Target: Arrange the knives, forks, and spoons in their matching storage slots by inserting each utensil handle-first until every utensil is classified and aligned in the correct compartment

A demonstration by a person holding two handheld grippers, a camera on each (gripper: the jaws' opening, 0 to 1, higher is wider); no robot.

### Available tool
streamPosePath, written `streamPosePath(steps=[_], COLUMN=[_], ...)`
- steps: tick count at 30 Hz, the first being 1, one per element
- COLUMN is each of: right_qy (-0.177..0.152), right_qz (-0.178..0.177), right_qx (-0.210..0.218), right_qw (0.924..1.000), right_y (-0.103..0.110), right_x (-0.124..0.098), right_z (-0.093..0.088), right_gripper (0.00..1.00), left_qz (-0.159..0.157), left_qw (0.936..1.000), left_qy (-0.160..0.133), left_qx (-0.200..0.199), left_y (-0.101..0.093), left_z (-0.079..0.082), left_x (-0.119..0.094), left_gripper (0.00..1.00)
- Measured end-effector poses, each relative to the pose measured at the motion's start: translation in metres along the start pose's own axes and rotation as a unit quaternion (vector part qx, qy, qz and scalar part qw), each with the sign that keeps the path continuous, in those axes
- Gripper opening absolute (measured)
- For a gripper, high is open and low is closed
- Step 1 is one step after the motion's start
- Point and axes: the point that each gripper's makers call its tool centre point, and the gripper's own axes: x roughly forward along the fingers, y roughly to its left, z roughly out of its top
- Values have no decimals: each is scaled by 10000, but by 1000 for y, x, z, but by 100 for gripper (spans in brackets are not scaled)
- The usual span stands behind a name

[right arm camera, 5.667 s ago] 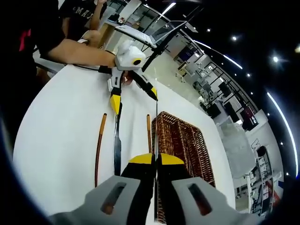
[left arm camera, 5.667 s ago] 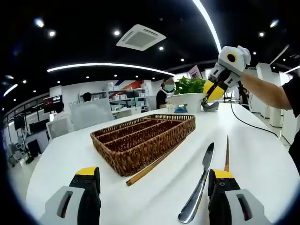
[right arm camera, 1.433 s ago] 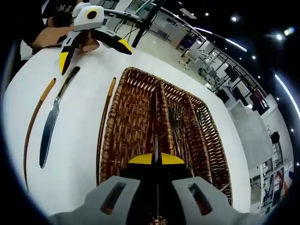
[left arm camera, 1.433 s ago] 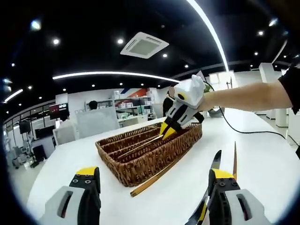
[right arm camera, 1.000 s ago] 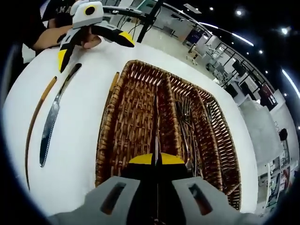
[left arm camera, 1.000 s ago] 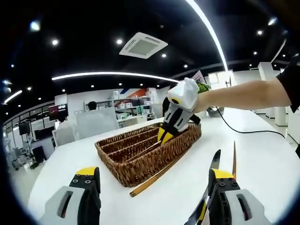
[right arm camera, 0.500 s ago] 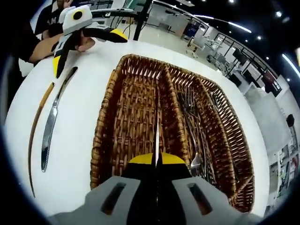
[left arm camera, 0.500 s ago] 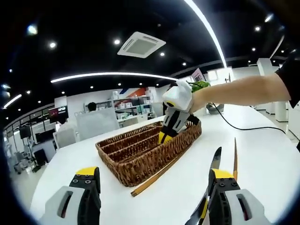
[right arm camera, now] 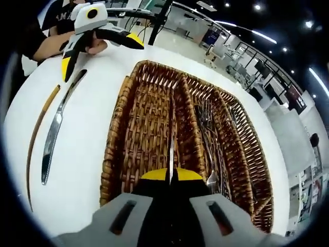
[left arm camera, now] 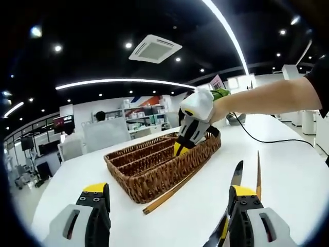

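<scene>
A: State of the right claw?
B: Jaws pressed together on a thin knife, blade edge-on, extending forward over the leftmost compartment of the wicker tray.

A: Other compartments?
B: Forks lie in the middle compartment; the contents of the far right one are too dim to name.

A: The left claw?
B: Jaws spread wide, gripping nothing — held low over the white worktop.

A: Items outside the tray?
B: A table knife lies on the worktop between two wood-coloured sticks — one just beside the tray wall, one farther out.
</scene>
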Motion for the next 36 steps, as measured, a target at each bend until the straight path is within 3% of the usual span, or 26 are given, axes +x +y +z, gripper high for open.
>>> streamPosePath(steps=[4,8,11,14,16,18,20,21,29,31,33,36], right_qy=[-298,-230,-196,-362,-443,-383,-71,-170,-184,-584,-1072,-1384], right_qz=[86,22,-269,-150,-184,-64,-42,-174,-150,-235,-244,-423], right_qx=[694,531,356,751,570,714,435,517,542,856,1138,1338], right_qw=[9971,9983,9988,9964,9972,9967,9990,9984,9982,9943,9874,9804], right_y=[1,0,-8,-3,-4,1,5,1,2,-3,-5,-12], right_x=[-6,-10,-12,-15,-12,-13,-10,-8,-10,-20,-33,-47], right_z=[9,5,5,8,12,11,3,5,4,16,32,40], right_gripper=[12,14,8,0,0,0,0,0,0,9,30,53], left_qz=[63,73,54,37,34,43,44,47,52,70,85,99], left_qw=[9999,9998,9999,9999,9999,9999,9999,9999,9999,9998,9998,9997], left_qy=[-130,-150,-151,-150,-147,-140,-137,-134,-135,-161,-201,-202], left_qx=[-55,-51,-7,15,23,44,39,44,64,59,21,18], left_y=[3,4,3,2,2,3,3,3,3,3,4,4], left_z=[6,6,6,6,6,5,5,5,4,5,6,6], left_x=[-2,-2,-1,-1,-1,-1,-1,-1,-1,-2,-2,-2], left_gripper=[100,100,100,100,100,100,100,100,100,100,100,100])
